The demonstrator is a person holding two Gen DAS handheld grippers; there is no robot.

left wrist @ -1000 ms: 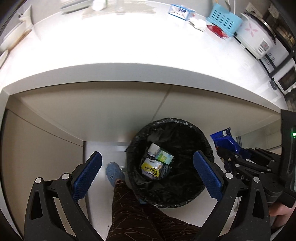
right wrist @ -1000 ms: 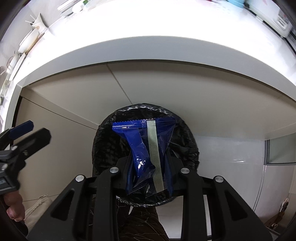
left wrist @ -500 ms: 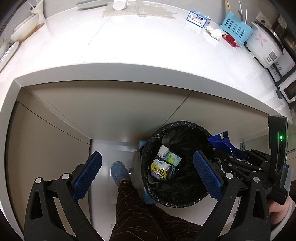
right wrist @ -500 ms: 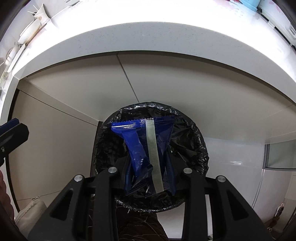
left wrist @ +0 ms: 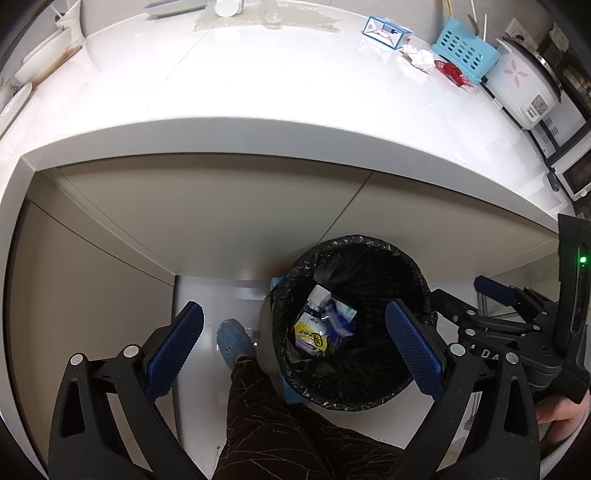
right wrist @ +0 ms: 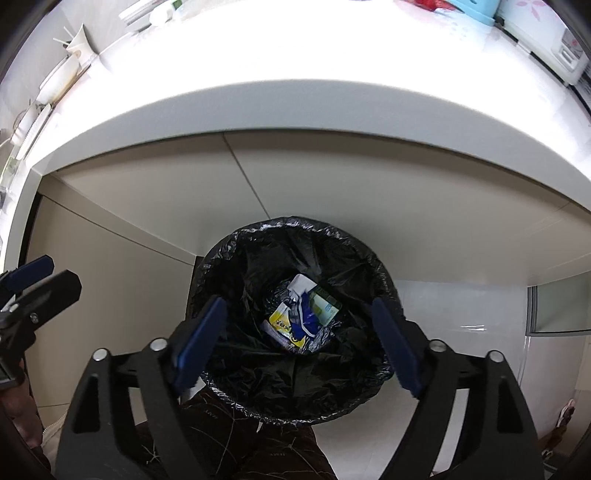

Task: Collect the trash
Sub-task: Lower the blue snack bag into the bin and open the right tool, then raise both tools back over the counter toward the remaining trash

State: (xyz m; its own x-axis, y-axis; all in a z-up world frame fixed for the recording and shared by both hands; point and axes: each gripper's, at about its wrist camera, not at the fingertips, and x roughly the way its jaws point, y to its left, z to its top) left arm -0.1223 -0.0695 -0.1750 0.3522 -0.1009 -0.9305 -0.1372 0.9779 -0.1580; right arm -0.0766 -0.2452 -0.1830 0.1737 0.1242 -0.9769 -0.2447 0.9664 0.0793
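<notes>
Above the bin, the white surface fills the far part of both views, its cabinet front just behind the bin. Beyond the bin, on that surface, sit a rice cooker, a blue basket, a small box, crumpled tissue and a red wrapper. Black-lined, the bin stands on the floor beside a slippered foot. Over the bin hangs the right gripper, fingers opening wide with nothing between them. Left of the bin, the left gripper has its fingers spread wide, empty. Down inside the bin lies the blue wrapper (on top of yellow and white packets).
</notes>
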